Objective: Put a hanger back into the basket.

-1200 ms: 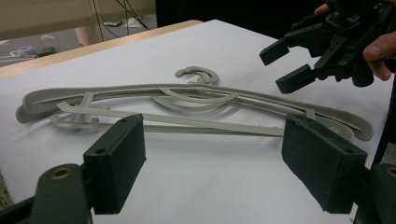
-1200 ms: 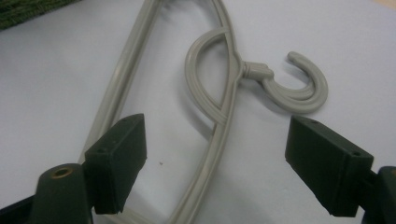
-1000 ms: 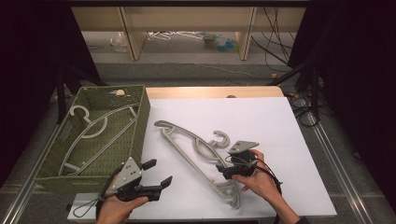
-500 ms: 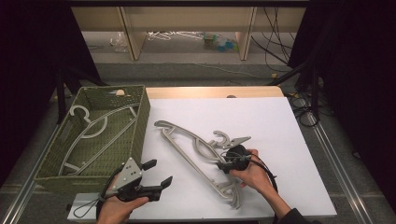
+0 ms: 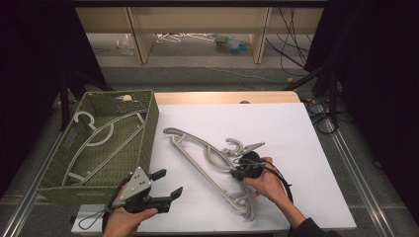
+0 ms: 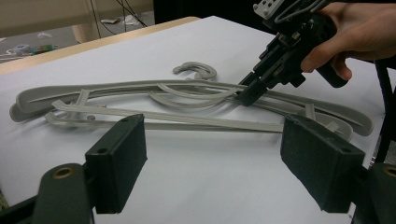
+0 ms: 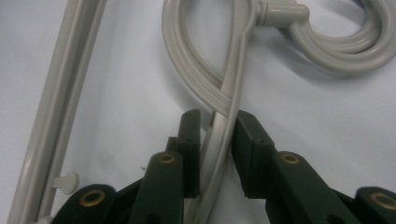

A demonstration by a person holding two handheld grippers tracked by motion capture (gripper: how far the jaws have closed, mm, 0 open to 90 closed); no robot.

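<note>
A white table [image 5: 306, 138] is seen from the high view, with a green woven basket [image 5: 148, 123] set at its left edge. One grey hanger [image 5: 94, 140] lies inside the basket. On the table, just right of the basket, grey hangers [image 5: 207, 165] lie flat in a loose overlapping pile, their long bars running from upper left to lower right and one hook [image 5: 232, 146] curling near the middle of the table. The same pile [image 6: 187, 100] is seen low and side-on in the left gripper view.

The right gripper [image 5: 243, 170] is held down on the pile near its middle. In the right gripper view, a thin grey bar [image 7: 223, 135] of the top hanger is seen between the two black pads [image 7: 190, 140], with both pads up against it. A second ago these jaws stood wide above the pile; they have just been closing, and the bar is now clamped between them. The hand has shifted only slightly toward the hangers.

The left gripper [image 5: 165, 185] is held near the table's front edge, close to the basket's corner, well apart from the pile. Its jaws stand wide with nothing between them, as they did a second ago, and its place is unchanged.
</note>
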